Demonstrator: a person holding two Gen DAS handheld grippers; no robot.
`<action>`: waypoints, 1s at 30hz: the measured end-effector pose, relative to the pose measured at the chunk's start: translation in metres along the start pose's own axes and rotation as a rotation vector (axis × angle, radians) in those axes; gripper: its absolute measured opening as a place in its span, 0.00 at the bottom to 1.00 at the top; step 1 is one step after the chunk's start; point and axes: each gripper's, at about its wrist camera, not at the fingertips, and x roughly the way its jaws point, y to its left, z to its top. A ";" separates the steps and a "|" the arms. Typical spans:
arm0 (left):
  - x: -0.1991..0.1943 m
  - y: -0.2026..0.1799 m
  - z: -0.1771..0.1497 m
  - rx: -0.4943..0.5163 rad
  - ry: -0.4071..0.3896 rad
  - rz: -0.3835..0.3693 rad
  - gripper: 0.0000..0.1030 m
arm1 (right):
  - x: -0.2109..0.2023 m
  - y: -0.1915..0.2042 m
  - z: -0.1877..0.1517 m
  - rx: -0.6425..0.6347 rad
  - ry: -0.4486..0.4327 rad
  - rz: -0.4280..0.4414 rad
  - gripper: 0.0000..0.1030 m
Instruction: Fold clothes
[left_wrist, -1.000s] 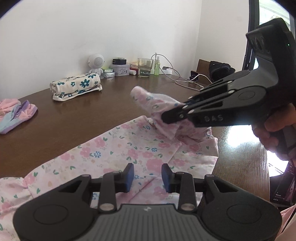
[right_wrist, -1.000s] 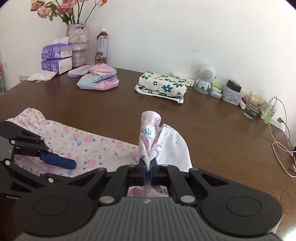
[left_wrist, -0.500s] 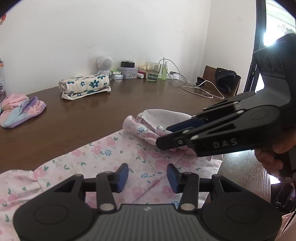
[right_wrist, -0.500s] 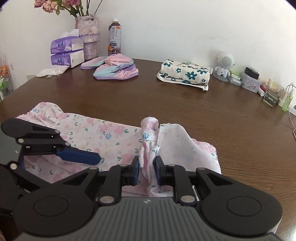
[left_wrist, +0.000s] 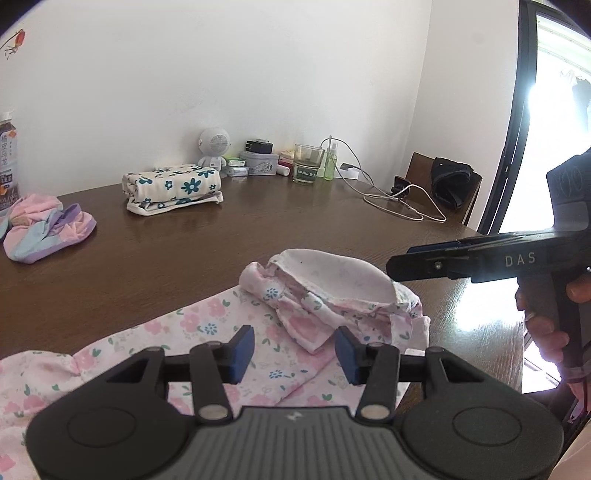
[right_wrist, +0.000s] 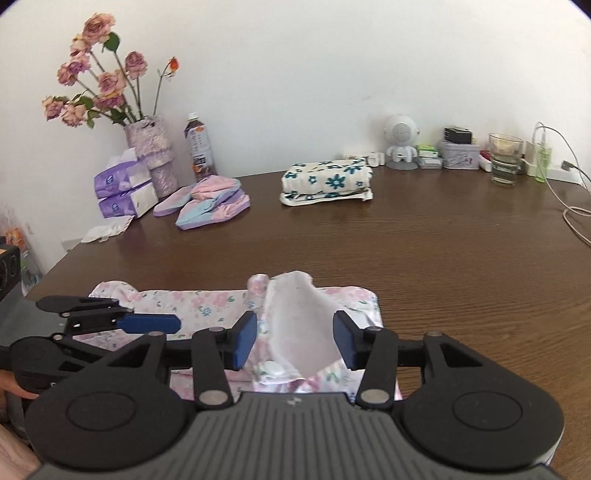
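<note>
At the far left of the right wrist view we see a vase of dried roses (right_wrist: 149, 155), tissue packs (right_wrist: 123, 190) and a bottle (right_wrist: 199, 147) crowded against the wall, with a pastel bundle (right_wrist: 210, 203) just in front of them. Nearer us on that side, our left gripper (right_wrist: 153, 325) hovers over the pink floral garment (right_wrist: 192, 306), its jaws parted with nothing between them. The garment lies flat along the near edge of the brown table (right_wrist: 424, 251), its left end ruffled, its far edge straight. In the middle, our right gripper (right_wrist: 295, 341) is opening; a turned-up flap showing the white inside stands between the blue pads (right_wrist: 245, 341), and neither pad presses on it. Beyond the garment a wide stretch of bare tabletop reaches to the folded teal-flowered cloth (right_wrist: 325, 182). To the right, small clutter lines the wall: a white speaker figure (right_wrist: 400, 147), a tin (right_wrist: 460, 155), a glass (right_wrist: 504, 158) and a white cable (right_wrist: 572, 214) trailing towards the table's right edge.
</note>
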 end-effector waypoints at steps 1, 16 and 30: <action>0.001 -0.004 0.002 0.007 -0.002 -0.007 0.46 | -0.002 -0.005 -0.002 0.010 -0.006 -0.001 0.62; 0.035 -0.059 0.018 0.282 0.071 0.051 0.46 | -0.011 -0.041 -0.024 0.119 -0.091 0.108 0.94; 0.056 -0.098 0.000 0.781 0.103 0.093 0.11 | 0.011 -0.072 -0.022 0.164 -0.058 0.092 0.58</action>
